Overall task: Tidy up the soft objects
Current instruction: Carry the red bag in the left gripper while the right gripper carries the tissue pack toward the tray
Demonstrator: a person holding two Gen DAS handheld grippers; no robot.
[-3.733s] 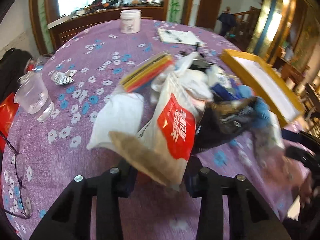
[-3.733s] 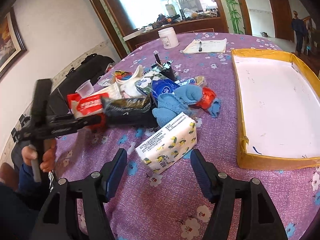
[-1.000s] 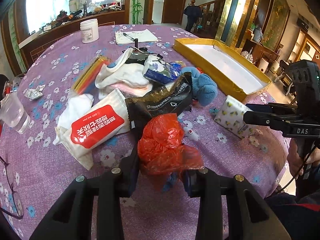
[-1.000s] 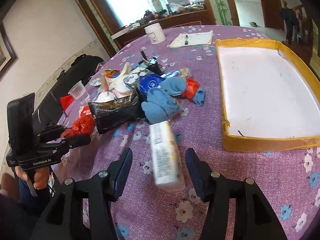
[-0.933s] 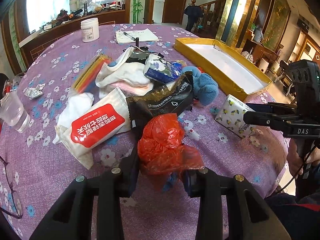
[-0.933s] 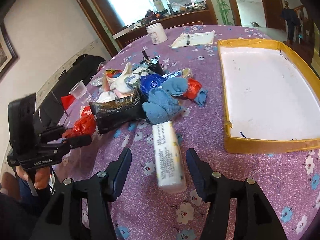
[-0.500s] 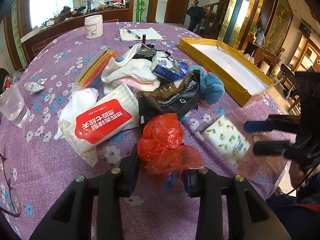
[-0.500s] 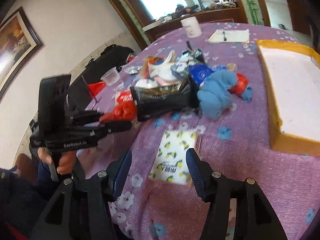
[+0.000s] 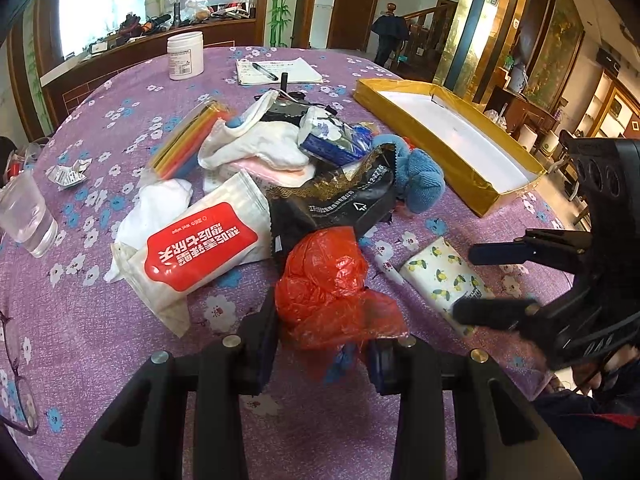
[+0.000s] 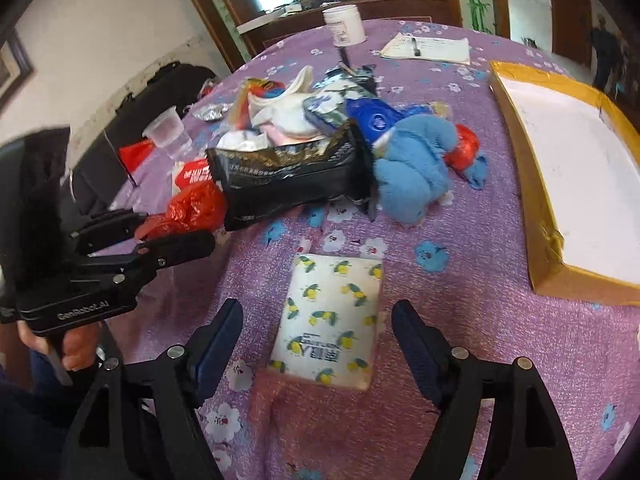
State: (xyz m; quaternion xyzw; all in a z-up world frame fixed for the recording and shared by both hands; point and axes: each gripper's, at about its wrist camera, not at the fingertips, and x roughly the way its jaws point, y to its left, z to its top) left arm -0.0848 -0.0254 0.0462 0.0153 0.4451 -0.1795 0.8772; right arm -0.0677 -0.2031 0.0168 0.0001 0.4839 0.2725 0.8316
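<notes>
My left gripper [image 9: 324, 344] is shut on a crumpled red plastic bag [image 9: 328, 284], held just above the purple flowered tablecloth; the bag also shows in the right wrist view [image 10: 192, 208]. My right gripper [image 10: 318, 344] is open, its fingers on either side of a lemon-print tissue pack [image 10: 332, 316] that lies flat on the cloth; the pack also shows in the left wrist view [image 9: 444, 276]. Behind lies a heap: a red-label wet-wipe pack [image 9: 204, 240], a black foil bag [image 9: 332, 204], a blue towel [image 10: 412, 164] and white cloths [image 9: 256, 140].
A yellow tray with a white floor [image 10: 516, 120] lies at the right. A plastic cup [image 9: 24, 216], a white jar [image 9: 185, 56], a notepad with a pen [image 9: 276, 70] and a pack of coloured sticks [image 9: 188, 140] stand around the heap. Glasses [image 9: 16, 392] lie at the left edge.
The tissue pack was held upright in my right gripper; now it lies flat on the cloth and the fingers are open around it. My left gripper still holds the red bag.
</notes>
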